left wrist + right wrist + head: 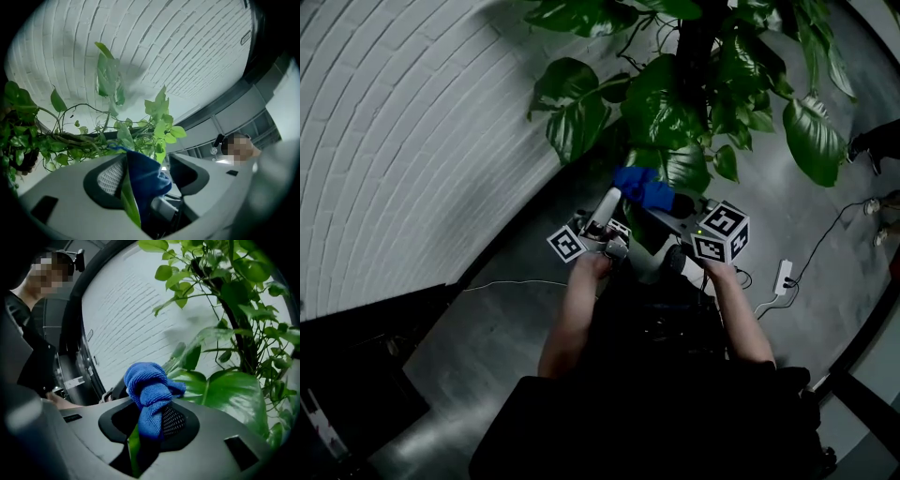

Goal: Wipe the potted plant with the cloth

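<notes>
1. Right tongs point(152, 411): pinching the blue cloth point(150, 385), with a leaf edge point(134, 446) beside it between the pads
2. Left tongs point(143, 161): part spread, cloth and a leaf between them, a gap at one pad
3. Both tongs meet under the potted plant point(703, 84), at its lower leaves
4. White brick wall point(412, 122): behind the plant
</notes>
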The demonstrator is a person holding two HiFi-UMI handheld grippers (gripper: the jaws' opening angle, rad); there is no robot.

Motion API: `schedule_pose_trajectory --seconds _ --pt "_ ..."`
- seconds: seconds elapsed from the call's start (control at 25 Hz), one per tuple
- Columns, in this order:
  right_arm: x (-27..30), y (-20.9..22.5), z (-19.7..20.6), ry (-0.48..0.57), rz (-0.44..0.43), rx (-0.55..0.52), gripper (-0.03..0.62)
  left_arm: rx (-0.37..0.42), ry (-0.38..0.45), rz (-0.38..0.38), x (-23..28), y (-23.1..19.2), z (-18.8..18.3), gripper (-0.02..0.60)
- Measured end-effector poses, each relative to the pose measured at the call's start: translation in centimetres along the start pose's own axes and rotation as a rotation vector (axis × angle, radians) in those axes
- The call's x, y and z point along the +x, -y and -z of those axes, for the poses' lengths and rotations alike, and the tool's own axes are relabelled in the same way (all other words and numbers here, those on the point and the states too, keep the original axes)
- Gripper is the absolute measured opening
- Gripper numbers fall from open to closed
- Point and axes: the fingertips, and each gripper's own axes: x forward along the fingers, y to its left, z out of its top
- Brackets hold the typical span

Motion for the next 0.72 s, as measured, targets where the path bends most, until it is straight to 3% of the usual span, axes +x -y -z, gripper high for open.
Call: schedule_pose_trajectory --seconds 0.2,0.4,0.56,0.72 --pt "-3.1 4.7 -6.6 0.184 0.191 -0.062 0.121 0.018 -0.022 -0.035 -0.8 -0.6 0.5 0.281" --pt "-2.6 8.9 -9.9 0.181 0.31 -0.124 0.121 -0.009 -0.027 -0.048 -1.5 -1.3 1.6 0.281" --pt "0.5 10.4 -9.8 0.125 0.297 -0.129 0.121 -0.034 0.002 0.001 -1.6 -0.4 1.7 0.281" --pt "3.9 8.5 -6.7 0.011 0.169 -0.094 0.121 -0.031 0.008 0.032 -1.6 0.6 1.8 0.281"
